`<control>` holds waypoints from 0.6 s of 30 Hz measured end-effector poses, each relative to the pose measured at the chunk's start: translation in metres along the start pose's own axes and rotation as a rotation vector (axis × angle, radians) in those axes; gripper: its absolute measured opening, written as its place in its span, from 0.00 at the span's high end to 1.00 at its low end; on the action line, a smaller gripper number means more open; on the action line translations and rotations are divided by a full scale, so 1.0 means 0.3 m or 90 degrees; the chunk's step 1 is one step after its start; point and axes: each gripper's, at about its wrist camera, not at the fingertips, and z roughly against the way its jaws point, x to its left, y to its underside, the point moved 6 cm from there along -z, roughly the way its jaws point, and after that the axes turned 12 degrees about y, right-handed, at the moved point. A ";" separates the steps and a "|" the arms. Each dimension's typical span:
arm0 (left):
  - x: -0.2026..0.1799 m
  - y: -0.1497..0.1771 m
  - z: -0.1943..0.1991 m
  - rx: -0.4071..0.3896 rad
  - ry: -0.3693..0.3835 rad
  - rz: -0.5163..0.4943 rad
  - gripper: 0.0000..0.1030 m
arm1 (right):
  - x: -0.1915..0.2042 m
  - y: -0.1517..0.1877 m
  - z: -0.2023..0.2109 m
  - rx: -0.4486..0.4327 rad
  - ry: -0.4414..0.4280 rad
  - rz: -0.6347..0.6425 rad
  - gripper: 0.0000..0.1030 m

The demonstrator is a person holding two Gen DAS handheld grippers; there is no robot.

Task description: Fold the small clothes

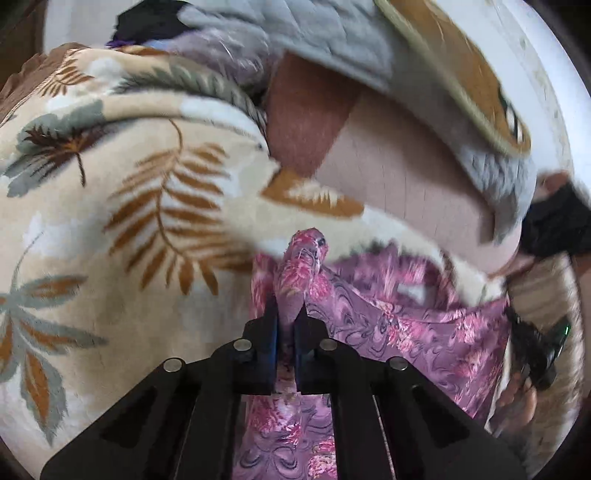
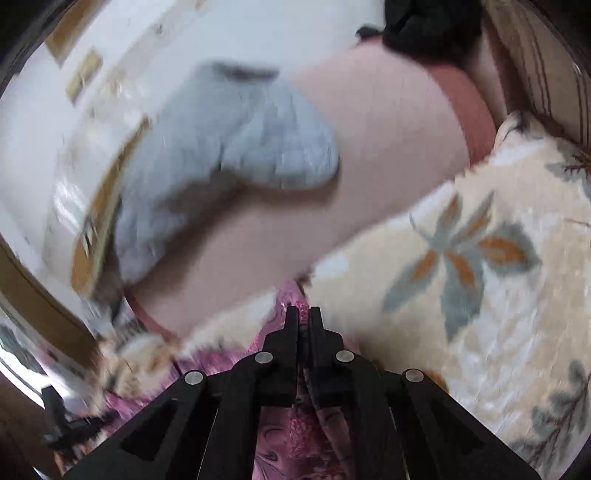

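A small pink and purple floral garment hangs stretched between my two grippers above a cream leaf-patterned blanket. My left gripper is shut on one bunched corner of it, which sticks up past the fingertips. The right gripper shows at the right edge of the left wrist view, holding the far corner. In the right wrist view my right gripper is shut on the garment, whose fabric hangs below the fingers. The frames are motion-blurred.
The blanket covers the bed. A plain pink sheet lies beyond it, with a grey fluffy cloth and dark clothes on it. A white wall with brown trim stands behind.
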 end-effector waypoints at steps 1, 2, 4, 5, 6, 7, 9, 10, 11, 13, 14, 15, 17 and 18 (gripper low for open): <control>0.007 -0.014 0.001 -0.013 0.000 0.005 0.96 | 0.003 -0.016 -0.012 -0.004 0.002 -0.011 0.96; 0.016 -0.025 -0.013 -0.019 -0.004 0.009 0.96 | -0.007 -0.022 -0.028 0.001 0.005 -0.020 0.96; 0.044 -0.026 -0.057 -0.005 -0.023 0.025 0.96 | -0.012 -0.006 -0.094 0.023 0.039 -0.026 0.95; 0.063 -0.017 -0.097 0.011 -0.046 0.027 0.94 | -0.022 0.012 -0.136 0.046 0.054 -0.025 0.94; 0.084 -0.004 -0.128 0.030 -0.080 0.025 0.93 | -0.035 0.045 -0.188 0.090 0.076 -0.021 0.92; 0.107 0.009 -0.154 0.049 -0.111 0.028 0.87 | -0.053 0.069 -0.218 0.120 0.116 -0.013 0.89; 0.113 0.008 -0.128 0.033 -0.097 0.034 0.86 | -0.086 0.085 -0.206 0.115 0.169 -0.010 0.89; 0.114 0.003 -0.099 0.026 -0.088 0.043 0.83 | -0.085 0.076 -0.169 0.088 0.149 -0.018 0.89; 0.110 -0.002 -0.055 0.009 -0.065 0.048 0.83 | -0.076 0.066 -0.117 0.054 0.113 -0.028 0.88; 0.077 0.003 0.019 -0.023 -0.009 0.045 0.80 | -0.041 0.069 -0.021 0.012 0.001 -0.045 0.87; 0.046 0.021 0.053 -0.033 0.019 0.036 0.70 | -0.025 0.086 0.002 0.020 -0.039 -0.044 0.87; 0.027 0.042 0.069 -0.037 0.028 0.028 0.62 | -0.006 0.120 0.010 0.039 -0.069 -0.039 0.86; -0.010 0.106 0.055 -0.025 0.014 0.009 0.52 | 0.021 0.207 -0.036 0.104 -0.071 -0.004 0.82; -0.021 0.139 0.031 -0.002 -0.002 -0.003 0.52 | 0.016 0.267 -0.085 0.162 -0.030 0.023 0.83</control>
